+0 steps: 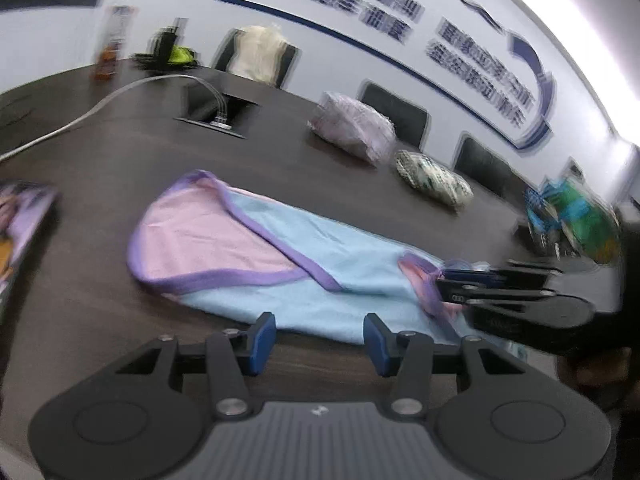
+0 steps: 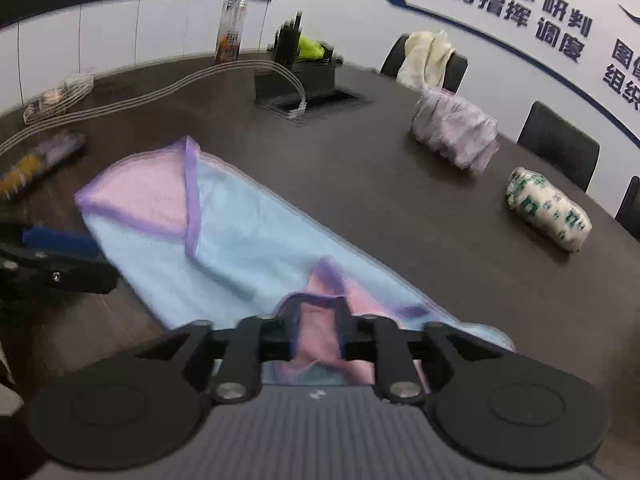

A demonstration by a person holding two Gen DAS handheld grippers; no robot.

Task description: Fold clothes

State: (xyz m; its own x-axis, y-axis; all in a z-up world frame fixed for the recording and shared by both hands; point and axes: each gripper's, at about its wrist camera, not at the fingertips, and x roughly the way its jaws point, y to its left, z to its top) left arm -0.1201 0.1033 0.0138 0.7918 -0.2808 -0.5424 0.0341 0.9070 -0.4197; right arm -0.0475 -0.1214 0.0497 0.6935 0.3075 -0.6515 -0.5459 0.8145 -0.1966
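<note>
cloth [image 1: 280, 280]: thin, limp, light, mid-frame on worktop [image 1: 120, 140] | my left jaws [image 1: 316, 344] open, empty, at its near hem | my right jaws [image 2: 316, 344] pinch pink corner | next hold: purple hem [image 1: 224, 280]

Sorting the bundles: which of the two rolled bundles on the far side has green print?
The white rolled cloth bundle with green print, nearer the right edge; the other, a pale pink-lilac bundle, sits further back.

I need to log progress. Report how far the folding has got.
Done: the far corner of the cloth is already turned over, pink side up. In hand: the right tongs have the near pink corner between their fingers; the left tongs hover open at the near edge. Left: the remaining folds.
</note>
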